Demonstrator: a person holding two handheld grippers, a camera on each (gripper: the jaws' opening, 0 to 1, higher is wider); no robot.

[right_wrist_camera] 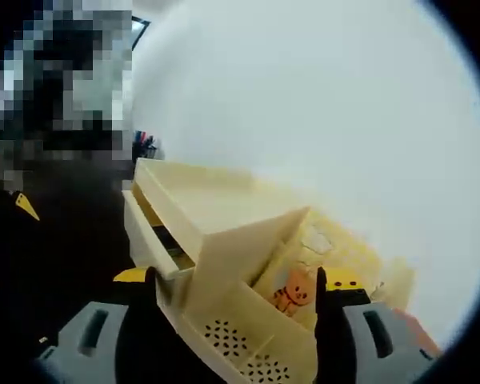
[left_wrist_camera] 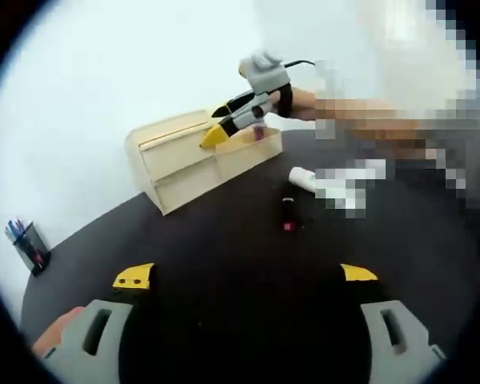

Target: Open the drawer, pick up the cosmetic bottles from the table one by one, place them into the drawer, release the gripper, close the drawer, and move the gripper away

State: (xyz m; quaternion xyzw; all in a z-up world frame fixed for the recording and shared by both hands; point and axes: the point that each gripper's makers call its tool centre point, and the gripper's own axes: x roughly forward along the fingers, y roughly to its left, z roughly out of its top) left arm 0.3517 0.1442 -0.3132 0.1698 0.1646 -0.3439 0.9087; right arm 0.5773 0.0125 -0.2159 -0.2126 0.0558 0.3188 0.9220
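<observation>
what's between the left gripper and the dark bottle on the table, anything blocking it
Nothing visible. The left gripper is open, and only bare black table lies between its jaws and the dark bottle. The white bottle lies farther off to the side, and the right gripper is over at the open drawer.

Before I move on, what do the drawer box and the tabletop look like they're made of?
Drawer box: looks like pale unfinished wood or thin plywood, matte, with visible panel edges; its open drawer has perforated holes. Tabletop: dark, smooth, slightly sheeny surface, material unclear.
</observation>
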